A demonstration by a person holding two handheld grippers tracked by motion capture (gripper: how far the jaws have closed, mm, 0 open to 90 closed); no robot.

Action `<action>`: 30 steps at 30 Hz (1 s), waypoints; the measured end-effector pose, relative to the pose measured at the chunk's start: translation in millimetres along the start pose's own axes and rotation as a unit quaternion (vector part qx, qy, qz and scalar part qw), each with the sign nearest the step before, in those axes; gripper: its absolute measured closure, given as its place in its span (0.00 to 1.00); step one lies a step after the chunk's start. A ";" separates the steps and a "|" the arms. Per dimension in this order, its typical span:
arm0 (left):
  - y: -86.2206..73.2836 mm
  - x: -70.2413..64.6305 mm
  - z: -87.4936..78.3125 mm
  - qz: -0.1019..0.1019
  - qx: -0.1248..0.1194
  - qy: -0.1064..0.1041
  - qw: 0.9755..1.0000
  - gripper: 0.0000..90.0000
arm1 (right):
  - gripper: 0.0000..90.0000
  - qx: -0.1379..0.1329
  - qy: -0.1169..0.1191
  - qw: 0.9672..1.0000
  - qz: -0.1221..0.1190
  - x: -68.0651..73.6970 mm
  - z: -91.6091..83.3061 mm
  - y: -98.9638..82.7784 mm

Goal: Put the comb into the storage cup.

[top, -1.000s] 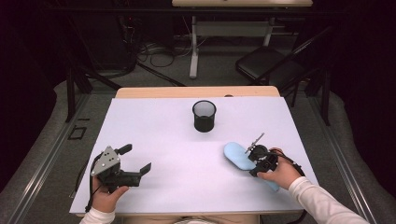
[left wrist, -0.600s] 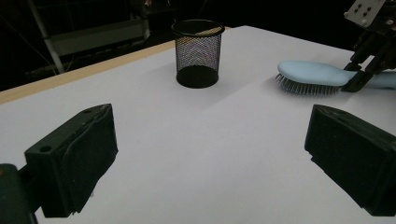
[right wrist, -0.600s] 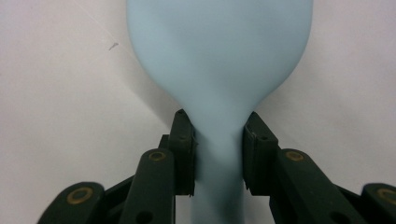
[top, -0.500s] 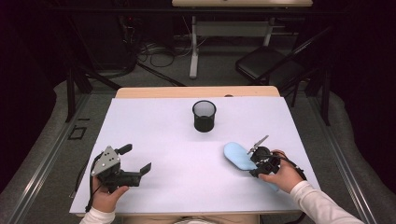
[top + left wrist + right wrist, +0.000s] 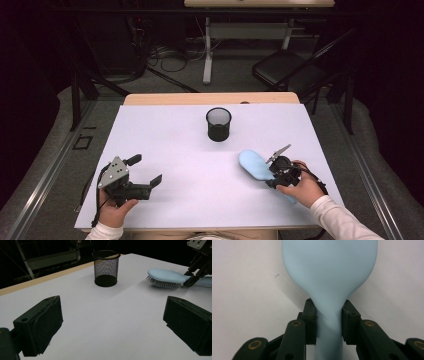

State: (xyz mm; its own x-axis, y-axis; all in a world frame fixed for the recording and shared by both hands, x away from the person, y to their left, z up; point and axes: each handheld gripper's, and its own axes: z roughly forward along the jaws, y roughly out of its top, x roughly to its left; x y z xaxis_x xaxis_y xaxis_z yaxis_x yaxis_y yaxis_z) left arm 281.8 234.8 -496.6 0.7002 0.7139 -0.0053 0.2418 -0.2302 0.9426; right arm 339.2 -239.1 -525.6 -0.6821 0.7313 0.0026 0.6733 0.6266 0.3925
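On the white surface (image 5: 190, 200) nothing had shifted: right hand-held gripper (image 5: 328, 322) stayed clamped on the hairbrush (image 5: 329, 270), left hand-held gripper (image 5: 112, 325) gaped empty, lift pending

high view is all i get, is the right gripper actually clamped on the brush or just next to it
Observer: Clamped. In the right gripper view the right gripper has both pads pressed on the neck of the light blue hairbrush.
Operator: bristles up or down
Observer: Down. The left gripper view shows the bristles facing the table.
Operator: left one holding anything
Observer: No. The left gripper has its jaws wide apart with nothing between them, pointing toward the mesh cup.
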 end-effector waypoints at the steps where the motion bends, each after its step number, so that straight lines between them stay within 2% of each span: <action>1: 0.0 0.0 0.1 -0.001 0.000 0.000 1.000 0.03 | 0.77 0.029 -0.002 1.000 -0.004 -0.6 -5.2 2.5; 2: -0.1 0.1 0.1 0.000 0.000 0.000 1.000 0.03 | 0.77 0.003 0.001 1.000 0.002 0.0 -3.1 1.9; 3: -0.1 0.3 0.1 -0.001 0.000 0.000 1.000 0.03 | 0.77 -0.012 0.001 1.000 0.003 -0.1 -2.5 2.1; 4: -0.1 0.3 -0.2 -0.001 0.000 0.001 1.000 0.03 | 0.77 -0.007 0.000 1.000 0.006 0.4 -4.6 3.3; 5: -0.1 0.3 -0.2 -0.001 0.000 0.001 1.000 0.03 | 0.77 -0.019 0.000 1.000 0.005 0.2 -4.8 4.0; 10: -0.1 0.1 -0.2 0.000 0.000 0.000 1.000 0.03 | 0.77 -0.035 -0.005 0.999 0.007 0.7 -9.3 8.8; 12: -0.1 0.3 -0.3 0.000 0.000 0.000 1.000 0.03 | 0.77 -0.032 -0.005 0.999 0.004 0.9 -11.7 10.7; 13: -0.1 0.4 -0.4 0.000 0.000 0.001 1.000 0.03 | 0.77 -0.042 -0.005 0.999 0.005 1.5 -11.7 11.3; 14: -0.1 0.4 -0.4 0.000 0.001 0.002 1.000 0.03 | 0.77 -0.035 -0.007 0.999 0.002 1.8 -13.7 12.6; 17: -0.1 0.5 -0.5 0.000 0.001 0.002 1.000 0.03 | 0.77 -0.043 -0.008 0.999 0.003 3.6 -16.4 15.1; 19: -0.1 0.3 -0.4 0.000 0.001 0.000 1.000 0.03 | 0.77 -0.057 -0.006 0.998 0.007 4.9 -16.5 16.3; 27: -0.1 0.4 -0.7 -0.001 -0.001 0.001 1.000 0.03 | 0.77 -0.070 -0.002 0.998 0.003 8.2 -21.5 22.0; 28: -0.1 0.5 -0.6 -0.001 0.000 0.001 1.000 0.03 | 0.77 -0.079 -0.002 0.997 0.005 9.2 -20.9 22.5; 30: -0.1 0.4 -0.5 0.000 0.000 0.001 1.000 0.03 | 0.77 -0.075 -0.001 0.997 0.003 9.8 -23.1 24.2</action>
State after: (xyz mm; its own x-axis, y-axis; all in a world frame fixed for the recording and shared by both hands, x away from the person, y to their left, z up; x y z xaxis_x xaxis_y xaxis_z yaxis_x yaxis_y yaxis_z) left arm 281.7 235.4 -496.5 0.6993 0.7148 -0.0050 0.2422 -0.2304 0.9425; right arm 342.2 -223.0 -494.9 -0.6778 0.7352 0.0024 0.6265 0.5758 0.5253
